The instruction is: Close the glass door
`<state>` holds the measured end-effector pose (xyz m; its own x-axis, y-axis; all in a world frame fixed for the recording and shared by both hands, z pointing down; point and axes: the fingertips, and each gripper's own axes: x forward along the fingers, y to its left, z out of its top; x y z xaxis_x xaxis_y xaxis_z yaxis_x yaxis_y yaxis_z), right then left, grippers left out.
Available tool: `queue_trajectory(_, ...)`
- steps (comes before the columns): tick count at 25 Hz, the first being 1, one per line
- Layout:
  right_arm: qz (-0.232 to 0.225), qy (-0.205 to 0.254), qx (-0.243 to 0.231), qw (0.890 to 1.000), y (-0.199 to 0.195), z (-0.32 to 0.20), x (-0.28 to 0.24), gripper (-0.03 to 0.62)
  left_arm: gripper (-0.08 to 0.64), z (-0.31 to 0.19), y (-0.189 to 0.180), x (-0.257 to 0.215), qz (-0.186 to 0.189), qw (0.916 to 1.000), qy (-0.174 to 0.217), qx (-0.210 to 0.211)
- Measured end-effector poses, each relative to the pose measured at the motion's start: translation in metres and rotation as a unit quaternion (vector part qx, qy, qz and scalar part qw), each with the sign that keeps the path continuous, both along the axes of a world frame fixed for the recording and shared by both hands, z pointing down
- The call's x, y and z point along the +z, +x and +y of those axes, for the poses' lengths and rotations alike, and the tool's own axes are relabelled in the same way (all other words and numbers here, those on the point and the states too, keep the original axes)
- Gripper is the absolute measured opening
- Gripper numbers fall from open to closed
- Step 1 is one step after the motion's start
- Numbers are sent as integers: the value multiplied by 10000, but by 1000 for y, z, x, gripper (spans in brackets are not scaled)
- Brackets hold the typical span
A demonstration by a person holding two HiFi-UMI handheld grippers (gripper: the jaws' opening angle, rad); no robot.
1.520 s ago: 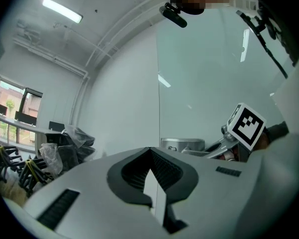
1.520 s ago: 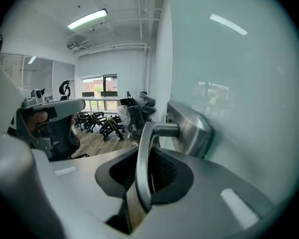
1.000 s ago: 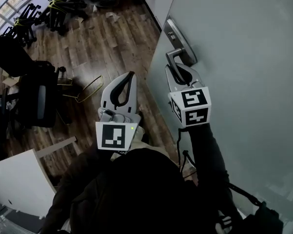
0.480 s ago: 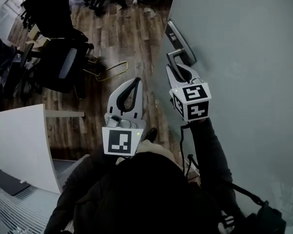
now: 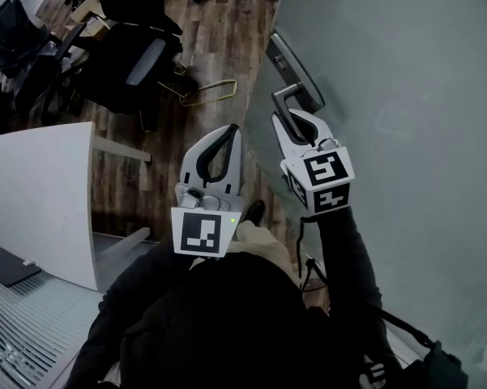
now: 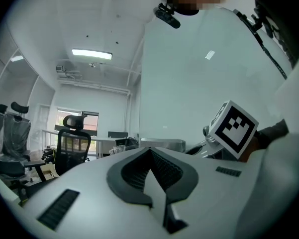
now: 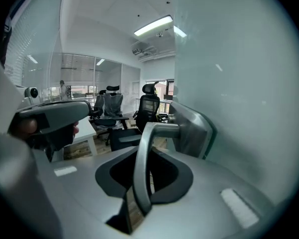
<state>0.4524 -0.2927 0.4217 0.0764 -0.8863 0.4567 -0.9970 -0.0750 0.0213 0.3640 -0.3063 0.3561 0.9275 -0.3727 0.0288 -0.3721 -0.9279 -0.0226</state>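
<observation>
Right gripper (image 5: pixel 290 120): jaws partly closed and clamped on the door handle (image 5: pixel 284 96). The right gripper view shows the lever (image 7: pixel 141 168) running lengthwise between the dark pads (image 7: pixel 174 176), which press on it from both sides. The lever bends just past the jaw tips into the metal handle plate (image 7: pixel 191 131). The glass door (image 5: pixel 405 96) carries that plate and fills the space to the right of this gripper.

Left gripper (image 5: pixel 227 132): jaws together with tips meeting and nothing between them, as the left gripper view (image 6: pixel 150 151) confirms. It touches nothing and hangs just left of the right gripper, near it but apart, clear of the door.

Only the head view shows the wood floor (image 5: pixel 219 55) under both grippers, the white desk (image 5: pixel 40 193) left of the left gripper and a yellow wire frame (image 5: pixel 207 94) ahead of it. Only the left gripper view shows the ceiling light (image 6: pixel 92 54) and the right gripper's marker cube (image 6: pixel 234 128) from the side. An office chair (image 6: pixel 72 143) stands ahead-left of the left jaws. Only the right gripper view shows the pad contact on the lever.
</observation>
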Motion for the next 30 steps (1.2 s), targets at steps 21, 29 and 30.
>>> queue_trajectory(21, -37, 32, -1683, 9857, -247, 35, -13, 46, -3, 83, -228, -26, 40, 9846, 293, -1723)
queue_trajectory(29, -40, 63, -2291, 9734, -343, 67, -16, 48, -3, 119, -325, -30, -101, 9855, 380, -1651)
queue_trajectory(30, -21, 78, -2368, 9715, -354, 72, -18, 48, -3, 124, -335, -30, -126, 9858, 365, -1631)
